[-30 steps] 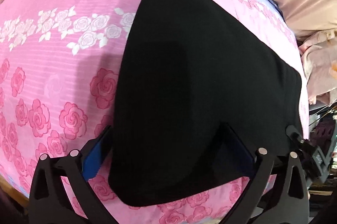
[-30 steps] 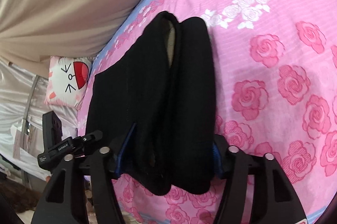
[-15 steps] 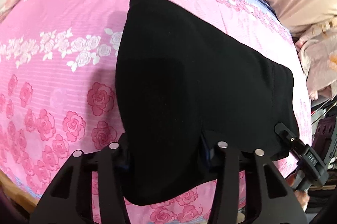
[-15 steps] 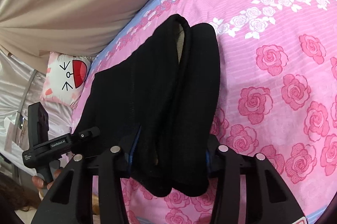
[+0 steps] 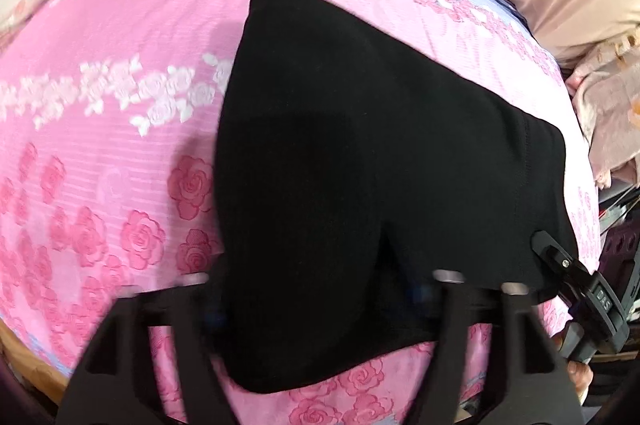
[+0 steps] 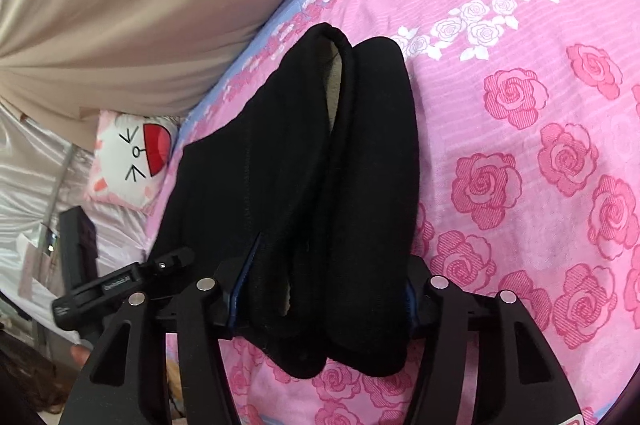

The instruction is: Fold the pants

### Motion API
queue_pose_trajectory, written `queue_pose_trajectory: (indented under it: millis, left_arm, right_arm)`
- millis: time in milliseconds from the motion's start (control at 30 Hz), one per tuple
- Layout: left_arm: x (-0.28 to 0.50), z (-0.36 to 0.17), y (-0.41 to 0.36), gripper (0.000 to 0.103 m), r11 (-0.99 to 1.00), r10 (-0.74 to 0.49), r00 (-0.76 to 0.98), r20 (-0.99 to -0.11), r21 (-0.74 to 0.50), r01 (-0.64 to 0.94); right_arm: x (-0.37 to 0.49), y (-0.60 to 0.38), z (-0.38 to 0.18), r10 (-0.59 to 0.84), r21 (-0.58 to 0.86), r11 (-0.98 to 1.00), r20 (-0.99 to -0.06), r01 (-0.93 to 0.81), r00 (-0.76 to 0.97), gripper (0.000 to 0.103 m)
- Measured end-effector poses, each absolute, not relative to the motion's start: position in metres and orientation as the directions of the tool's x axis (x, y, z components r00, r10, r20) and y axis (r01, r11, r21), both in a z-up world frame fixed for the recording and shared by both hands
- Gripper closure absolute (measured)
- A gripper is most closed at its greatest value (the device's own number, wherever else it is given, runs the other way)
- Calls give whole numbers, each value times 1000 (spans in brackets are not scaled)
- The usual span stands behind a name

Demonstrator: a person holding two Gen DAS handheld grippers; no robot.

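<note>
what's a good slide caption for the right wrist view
Right gripper, jaws opening, straddles the near end of folded black pants on a pink rose bedsheet.

The pants (image 5: 360, 153) are spread on the bed sheet (image 5: 100, 185). In the right wrist view the pants (image 6: 320, 185) are seen between the fingers of the right gripper (image 6: 320, 299). A pillow (image 6: 132, 157) is placed to their left, and a curtain (image 6: 140, 5) is hung behind it.
</note>
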State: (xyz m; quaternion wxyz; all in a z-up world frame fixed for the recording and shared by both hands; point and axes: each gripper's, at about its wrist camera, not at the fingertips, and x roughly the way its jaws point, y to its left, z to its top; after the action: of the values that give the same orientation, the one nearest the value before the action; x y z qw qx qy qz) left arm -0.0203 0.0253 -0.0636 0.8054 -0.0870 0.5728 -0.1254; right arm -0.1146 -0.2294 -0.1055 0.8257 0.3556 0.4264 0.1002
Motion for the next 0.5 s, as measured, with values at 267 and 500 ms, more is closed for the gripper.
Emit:
queue_pose_trajectory:
  millis: [267,500]
  left_arm:
    - [-27,-63,33,54,928,-369,328,-869,-363,84]
    - [-47,-9,53,67,867,-498,348,-794,-457,197]
  right_arm:
    - [-121,-217,-89,426,626,773,-632,102,647,67]
    - [-141,-193,-19,465,577,813,-560,-80,685,70]
